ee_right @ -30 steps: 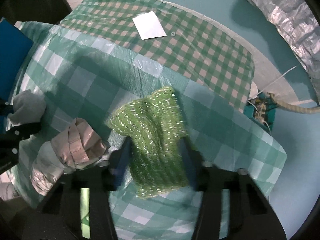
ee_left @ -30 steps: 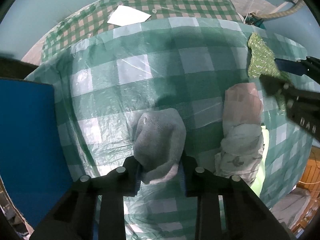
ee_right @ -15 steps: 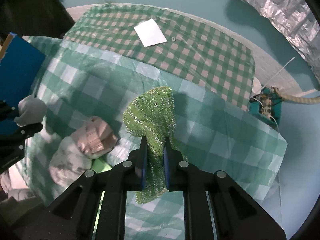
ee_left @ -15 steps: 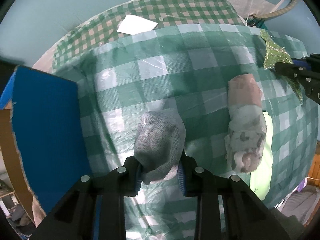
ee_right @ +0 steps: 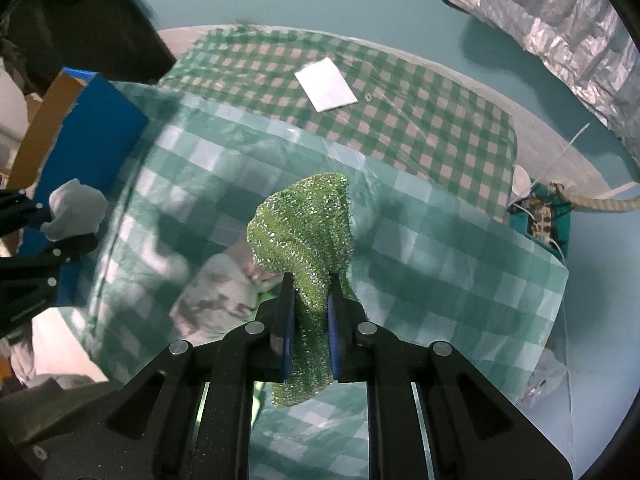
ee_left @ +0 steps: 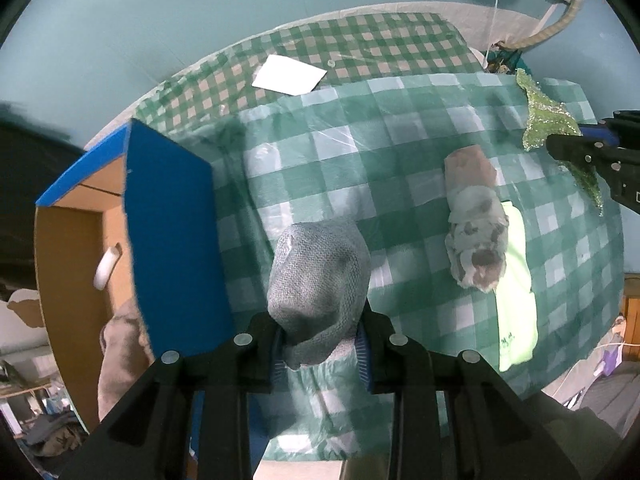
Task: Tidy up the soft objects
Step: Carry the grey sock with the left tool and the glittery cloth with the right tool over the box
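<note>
My left gripper [ee_left: 320, 344] is shut on a bundled grey knit sock [ee_left: 318, 280], held above the green checked tablecloth [ee_left: 400, 184]. My right gripper [ee_right: 311, 312] is shut on a sparkly green cloth [ee_right: 306, 232] that hangs folded between its pads, also lifted off the table. In the left wrist view the right gripper [ee_left: 580, 142] appears at the right edge with the green cloth [ee_left: 548, 120]. In the right wrist view the left gripper [ee_right: 60, 226] shows at the left with the grey sock [ee_right: 76, 208]. A rolled pink and patterned cloth [ee_left: 476, 216] lies on the table.
A blue-sided cardboard box [ee_left: 172, 240] stands open at the table's left edge, with beige fabric [ee_left: 120, 344] inside. A lime-green folded item [ee_left: 516, 288] lies under the rolled cloth. A white paper [ee_left: 288, 76] rests on the smaller-checked cloth [ee_left: 380, 48] behind. Silver foil [ee_right: 560, 32] hangs at the right.
Both grippers have risen with their cloths. The right gripper closed on the green cloth, which was lying spread on the table. The box's open inside has come into the left view.
</note>
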### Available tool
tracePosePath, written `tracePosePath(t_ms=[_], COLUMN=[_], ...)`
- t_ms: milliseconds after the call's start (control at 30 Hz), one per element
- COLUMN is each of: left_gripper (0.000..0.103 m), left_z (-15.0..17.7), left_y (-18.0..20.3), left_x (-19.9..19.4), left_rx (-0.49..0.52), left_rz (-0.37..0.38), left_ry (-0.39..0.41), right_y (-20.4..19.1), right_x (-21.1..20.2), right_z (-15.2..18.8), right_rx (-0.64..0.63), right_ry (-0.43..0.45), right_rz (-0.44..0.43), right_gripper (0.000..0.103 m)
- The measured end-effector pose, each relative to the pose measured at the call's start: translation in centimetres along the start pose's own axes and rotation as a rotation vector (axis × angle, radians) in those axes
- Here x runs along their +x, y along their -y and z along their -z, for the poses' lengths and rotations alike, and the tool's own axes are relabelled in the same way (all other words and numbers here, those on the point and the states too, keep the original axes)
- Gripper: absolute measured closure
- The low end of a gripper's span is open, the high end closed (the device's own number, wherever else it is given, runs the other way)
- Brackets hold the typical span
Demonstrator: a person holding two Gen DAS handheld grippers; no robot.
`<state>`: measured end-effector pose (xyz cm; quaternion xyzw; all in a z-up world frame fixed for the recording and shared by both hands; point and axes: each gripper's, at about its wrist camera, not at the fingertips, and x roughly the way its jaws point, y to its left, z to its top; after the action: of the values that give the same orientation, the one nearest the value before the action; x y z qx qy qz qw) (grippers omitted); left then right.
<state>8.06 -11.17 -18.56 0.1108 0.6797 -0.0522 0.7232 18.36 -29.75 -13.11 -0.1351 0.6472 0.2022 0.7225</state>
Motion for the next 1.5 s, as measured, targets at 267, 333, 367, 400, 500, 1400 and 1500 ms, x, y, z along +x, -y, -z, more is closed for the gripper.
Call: tracePosePath(t_ms=[267,333,367,400,500,1400,1500], left_gripper=[0.073,0.074,0.074,0.074,0.074,0.074,0.073], left_z=[1.6,2.1,2.4,2.6,3.3,7.7,8.1], left_y=[-1.1,-1.6,-1.9,-2.1,-3.0,-13.6,-14.8], left_x=[-2.3,-3.1,-3.6,-4.0,-5.3,-10.2,-10.1], left_rx=[0.007,0.003,0.001,-0.001,-0.006,-0.175,-0.196], left_rz=[-0.010,-0.011,-0.008,-0.006,-0.017,-0.076,-0.084], left_ry=[0.027,0.036,0.045,0.051,0.072,0.132,0.130], right_y=[-2.3,-2.9,-3.2,-3.4,-4.3,-16.1,-17.7], right_x=[-2.6,-3.2,-3.5,-3.8,-4.5,-8.7,-8.6], right_z=[0.1,0.2,0.3,0.3,0.5,-3.0,-3.8], right_rx=[-0.011,-0.017,-0.020,-0.022,-0.032,-0.190,-0.210], right_ry=[0.035,0.046,0.049,0.052,0.058,0.116,0.118], right_rz=[-0.030,-0.034,-0.036,-0.038,-0.041,-0.135,-0.146], right_gripper=[0.091,0.091,0.091,0.091,0.091,0.091,0.091])
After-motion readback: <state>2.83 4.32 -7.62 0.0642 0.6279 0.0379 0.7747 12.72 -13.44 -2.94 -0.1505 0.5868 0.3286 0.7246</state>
